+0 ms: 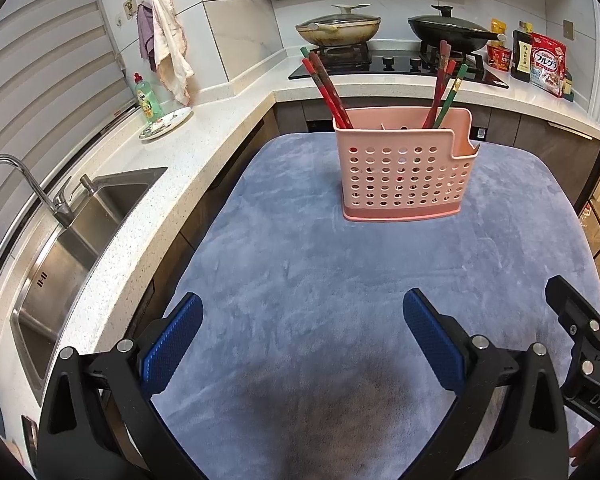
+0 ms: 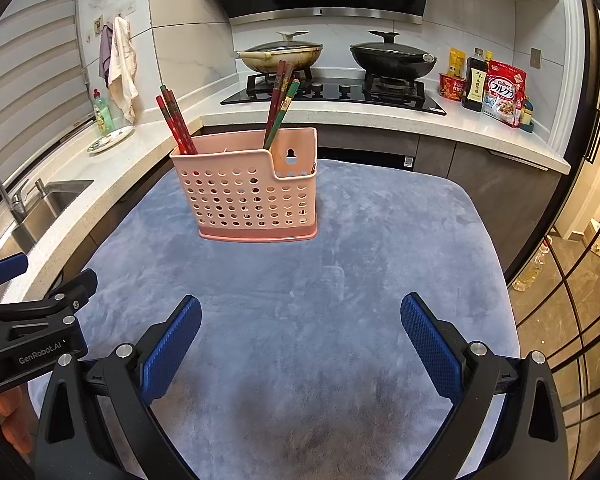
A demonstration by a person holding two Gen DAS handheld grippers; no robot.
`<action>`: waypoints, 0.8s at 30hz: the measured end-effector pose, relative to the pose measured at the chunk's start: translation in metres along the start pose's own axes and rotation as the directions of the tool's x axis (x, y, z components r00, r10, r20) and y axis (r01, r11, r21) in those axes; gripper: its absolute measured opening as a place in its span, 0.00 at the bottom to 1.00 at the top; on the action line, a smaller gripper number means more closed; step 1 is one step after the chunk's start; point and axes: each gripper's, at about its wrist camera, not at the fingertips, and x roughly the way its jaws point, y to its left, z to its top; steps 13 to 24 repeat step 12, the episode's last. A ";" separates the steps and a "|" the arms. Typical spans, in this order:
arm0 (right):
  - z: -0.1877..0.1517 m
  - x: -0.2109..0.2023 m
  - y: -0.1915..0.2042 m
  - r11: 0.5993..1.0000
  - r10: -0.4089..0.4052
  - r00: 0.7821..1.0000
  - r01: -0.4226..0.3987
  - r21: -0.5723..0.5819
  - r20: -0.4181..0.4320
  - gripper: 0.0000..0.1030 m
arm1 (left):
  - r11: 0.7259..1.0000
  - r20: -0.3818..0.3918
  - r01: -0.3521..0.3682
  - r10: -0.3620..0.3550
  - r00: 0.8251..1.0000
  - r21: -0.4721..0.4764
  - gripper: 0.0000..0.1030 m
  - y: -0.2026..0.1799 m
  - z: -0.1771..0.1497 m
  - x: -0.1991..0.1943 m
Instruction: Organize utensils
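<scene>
— On the blue cloth (image 1: 320, 300), what do we have?

— We have the pink holder (image 1: 404, 168) upright near the cloth's far edge. One bunch of chopsticks (image 1: 326, 88) leans out of the holder's left end, another bunch (image 1: 446, 88) out of its right part.

— And our claws?

— Both sit well short of the holder, over bare cloth. Our left gripper (image 1: 302, 340) is spread wide, nothing between its blue pads (image 1: 172, 348). Our right gripper (image 2: 300, 340) is spread wide too, holding nothing.
</scene>
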 end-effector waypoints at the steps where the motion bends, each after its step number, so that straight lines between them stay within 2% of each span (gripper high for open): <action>1: 0.000 0.000 0.000 1.000 0.000 1.000 0.000 0.001 0.001 0.94 | 1.000 0.000 0.000 0.000 1.000 0.001 0.93 -0.001 0.000 0.000; 24: 0.001 0.003 0.005 1.000 -0.002 1.000 0.002 -0.002 0.004 0.94 | 1.000 -0.002 -0.008 0.008 1.000 -0.004 0.93 -0.001 0.001 0.006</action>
